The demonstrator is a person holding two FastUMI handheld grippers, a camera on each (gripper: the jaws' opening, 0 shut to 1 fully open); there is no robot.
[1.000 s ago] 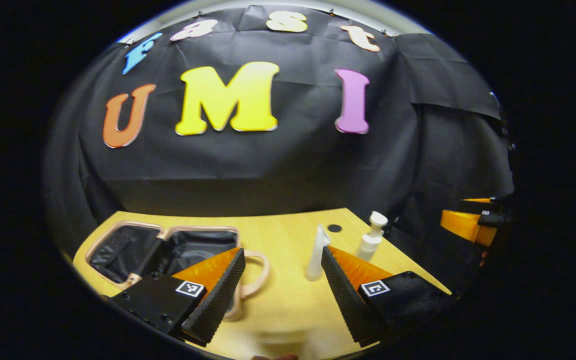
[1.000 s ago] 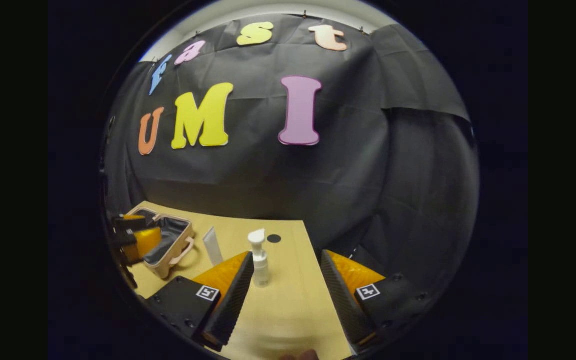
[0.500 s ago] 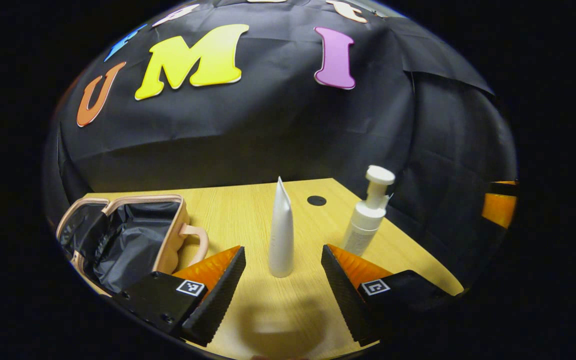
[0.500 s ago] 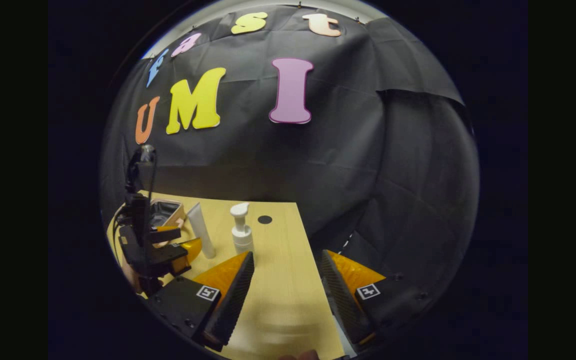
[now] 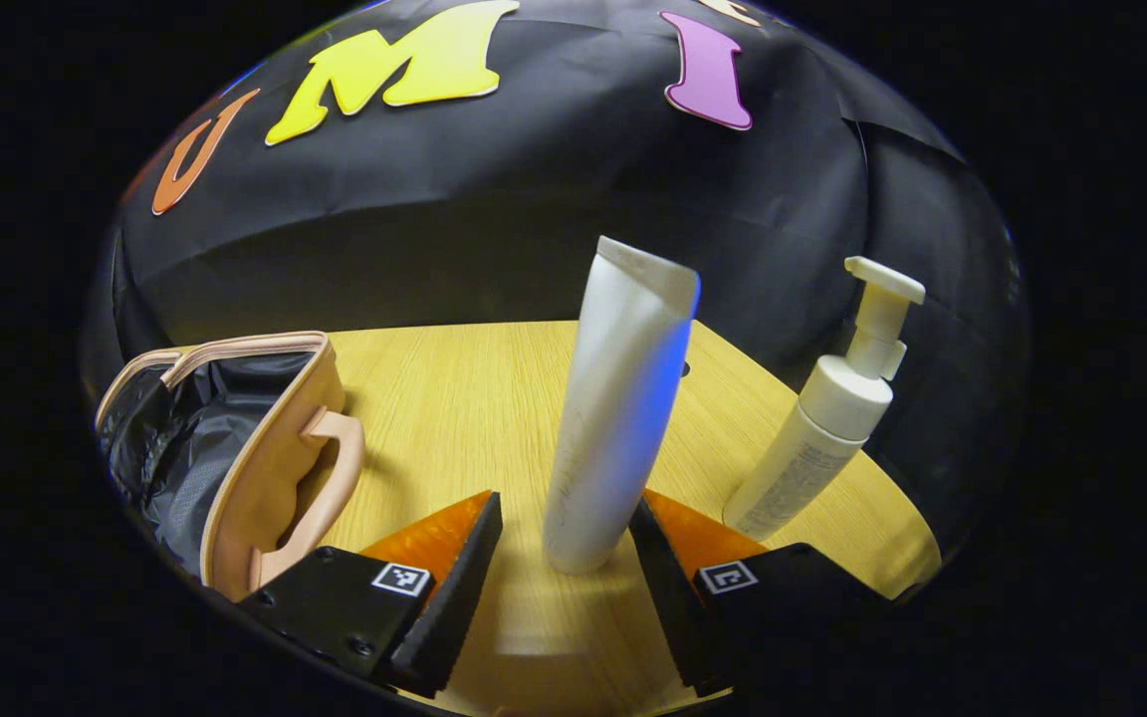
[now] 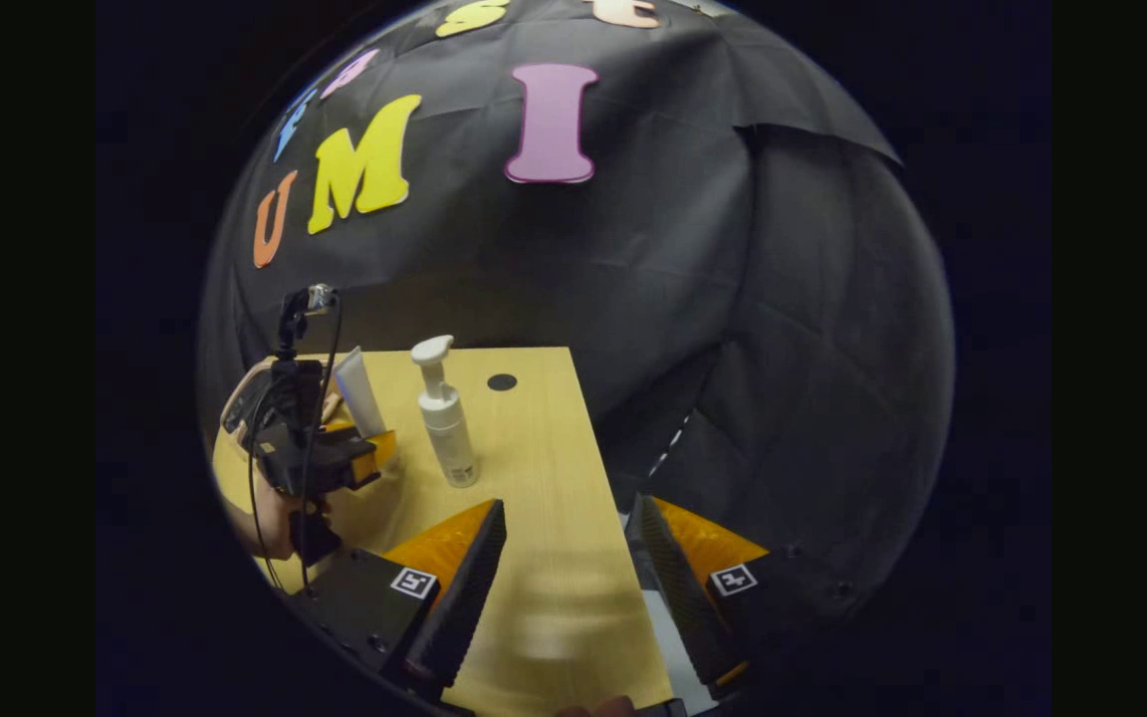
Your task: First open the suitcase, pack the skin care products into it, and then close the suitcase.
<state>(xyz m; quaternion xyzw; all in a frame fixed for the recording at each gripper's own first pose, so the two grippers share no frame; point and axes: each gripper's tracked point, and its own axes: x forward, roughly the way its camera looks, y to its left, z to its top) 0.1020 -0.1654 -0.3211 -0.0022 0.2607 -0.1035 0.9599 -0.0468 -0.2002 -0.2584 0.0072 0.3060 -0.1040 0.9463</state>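
Now, key relation: white tube (image 5: 618,418) stands cap-down on the table (image 5: 454,398), between the two fingers of the left gripper (image 5: 564,543), long axis vertical, crimped end up, leaning slightly to the view's right.
Left gripper state: fingers apart, straddling the tube base; the view's right finger looks at or very near the tube, the other is clear of it, so not clamped.
Right gripper (image 6: 566,558): fingers spread, nothing between them, over the table edge nearest the camera, well apart from both products.
Nearer hand: left, by far; seen from the right gripper view it sits at the tube (image 6: 359,390), held by a hand (image 6: 270,518).
Pump bottle (image 5: 817,428): upright, beside the tube on its right in the left gripper view, not touching it.
Suitcase (image 5: 255,448): open, on the tube's left, near; the destination.
Materials: tube is smooth matte plastic, likely soft and squeezable; bottle is rigid white plastic with a pump head; suitcase is a tan shell with a moulded handle and crinkly black lining; table is light wood grain; finger pads are black and ribbed.
Next move, judged: close on the tube low, then lift and swing left to the suitcase.
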